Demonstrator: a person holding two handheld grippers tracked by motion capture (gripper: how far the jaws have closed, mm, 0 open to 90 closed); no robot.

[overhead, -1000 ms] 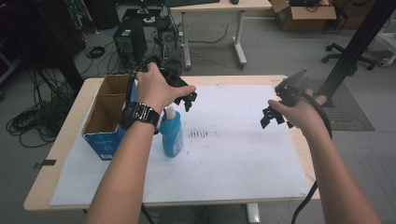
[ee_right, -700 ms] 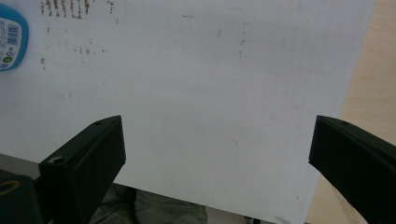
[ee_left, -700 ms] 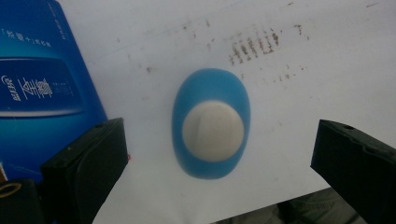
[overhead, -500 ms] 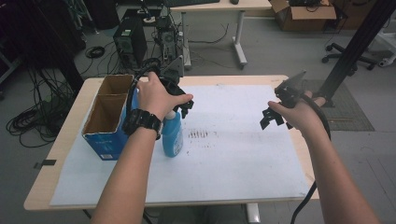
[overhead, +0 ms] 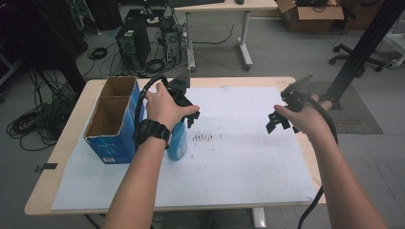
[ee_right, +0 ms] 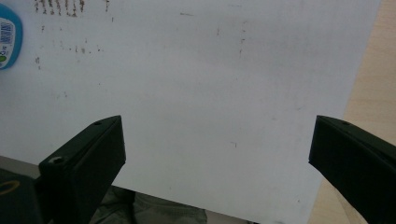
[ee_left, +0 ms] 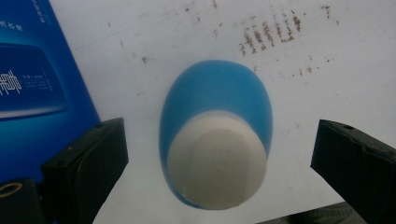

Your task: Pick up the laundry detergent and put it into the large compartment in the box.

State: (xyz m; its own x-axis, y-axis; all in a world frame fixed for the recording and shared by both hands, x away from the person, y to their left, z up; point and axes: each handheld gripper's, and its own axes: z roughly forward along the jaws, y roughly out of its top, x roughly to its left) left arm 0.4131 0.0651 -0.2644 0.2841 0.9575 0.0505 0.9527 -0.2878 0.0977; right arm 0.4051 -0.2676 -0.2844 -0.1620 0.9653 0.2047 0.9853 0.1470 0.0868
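Left claw [overhead: 187, 107] directly above blue bottle [overhead: 177, 140], box [overhead: 112, 119] just left of it. Right claw [overhead: 282, 117] well apart to the right, above white sheet [overhead: 239, 157].

Blue carton [ee_left: 32, 93] side, left gripper view: white printed characters, several lines, cut by frame edge, too blurred to read. Blue bottle [ee_right: 8, 37], right gripper view: white label with barcode and small green mark, digits too small to read. White paper sheet [overhead: 248, 157]: rows of dark smudge marks, not writing. No brand or number legible anywhere.
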